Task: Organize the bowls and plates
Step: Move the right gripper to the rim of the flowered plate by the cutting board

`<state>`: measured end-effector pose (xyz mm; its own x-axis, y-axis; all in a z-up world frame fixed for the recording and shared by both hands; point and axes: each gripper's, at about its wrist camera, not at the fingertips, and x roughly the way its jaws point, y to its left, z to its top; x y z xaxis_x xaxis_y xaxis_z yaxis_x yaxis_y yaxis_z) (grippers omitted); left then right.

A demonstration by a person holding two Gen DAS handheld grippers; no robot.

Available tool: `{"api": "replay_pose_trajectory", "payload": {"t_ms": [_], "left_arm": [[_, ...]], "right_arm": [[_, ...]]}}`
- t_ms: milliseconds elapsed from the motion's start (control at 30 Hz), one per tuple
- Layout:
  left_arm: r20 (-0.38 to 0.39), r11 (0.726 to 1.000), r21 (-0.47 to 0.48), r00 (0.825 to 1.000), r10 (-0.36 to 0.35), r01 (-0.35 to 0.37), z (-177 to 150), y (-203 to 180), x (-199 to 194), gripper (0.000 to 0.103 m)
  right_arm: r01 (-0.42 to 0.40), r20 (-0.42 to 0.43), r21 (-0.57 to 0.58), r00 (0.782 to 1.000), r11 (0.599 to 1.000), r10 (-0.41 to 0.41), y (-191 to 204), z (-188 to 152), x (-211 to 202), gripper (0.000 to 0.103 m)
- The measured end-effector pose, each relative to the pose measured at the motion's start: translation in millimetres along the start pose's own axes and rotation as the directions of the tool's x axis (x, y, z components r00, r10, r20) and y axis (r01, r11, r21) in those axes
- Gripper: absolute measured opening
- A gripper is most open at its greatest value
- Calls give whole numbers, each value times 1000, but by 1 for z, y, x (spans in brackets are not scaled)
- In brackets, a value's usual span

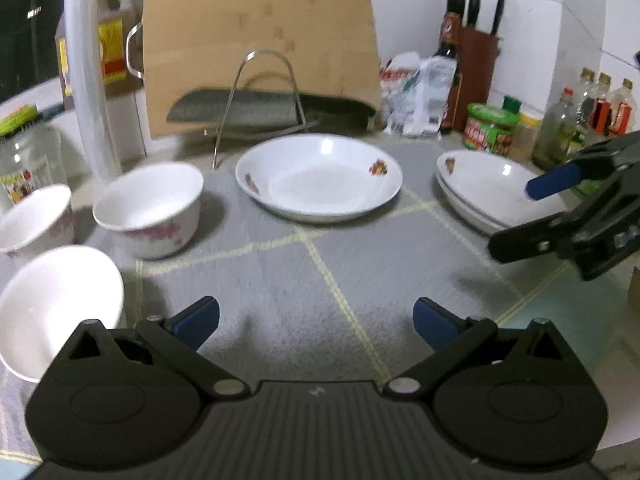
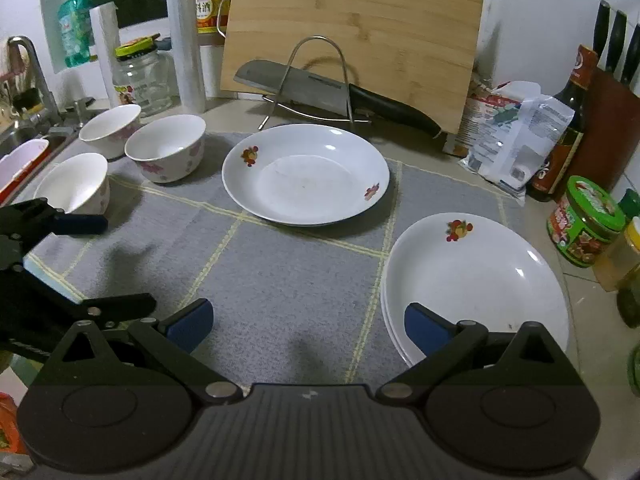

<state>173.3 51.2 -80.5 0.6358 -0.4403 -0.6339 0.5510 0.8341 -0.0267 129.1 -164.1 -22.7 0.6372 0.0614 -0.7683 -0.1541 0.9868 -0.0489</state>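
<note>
On the grey woven mat [image 2: 288, 280] with pale yellow grid lines, three round glossy white bowls [image 2: 166, 148] with pink flowers cluster at its left edge, a shallow white ceramic plate [image 2: 306, 174] with fruit motifs sits at the mat's far middle, and a stack of like plates [image 2: 476, 280] rests on its right edge. The left gripper [image 1: 316, 320] hovers over the mat's near part, blue-padded jaws wide apart and empty. The right gripper [image 2: 308, 322] hangs beside the stack, jaws likewise spread, one pad over the stack's rim.
</note>
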Motion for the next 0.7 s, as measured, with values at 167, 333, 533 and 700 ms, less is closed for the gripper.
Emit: {"api": "replay_pose_trajectory", "payload": {"t_ms": [167, 333, 533, 700], "left_arm": [[-25, 1000, -17, 1000, -13, 13, 0, -4, 18, 102], [-37, 1000, -23, 999, 12, -13, 6, -14, 36, 102], [-40, 998, -31, 997, 60, -62, 20, -20, 62, 102], [-76, 995, -57, 994, 82, -86, 26, -21, 85, 102]], "right_arm": [[3, -11, -27, 1000, 1000, -4, -6, 9, 2, 103], [-13, -22, -70, 1000, 997, 12, -22, 22, 19, 103], [-64, -32, -104, 998, 992, 61, -44, 41, 41, 103], [-112, -50, -130, 993, 985, 107, -59, 57, 64, 103]]}}
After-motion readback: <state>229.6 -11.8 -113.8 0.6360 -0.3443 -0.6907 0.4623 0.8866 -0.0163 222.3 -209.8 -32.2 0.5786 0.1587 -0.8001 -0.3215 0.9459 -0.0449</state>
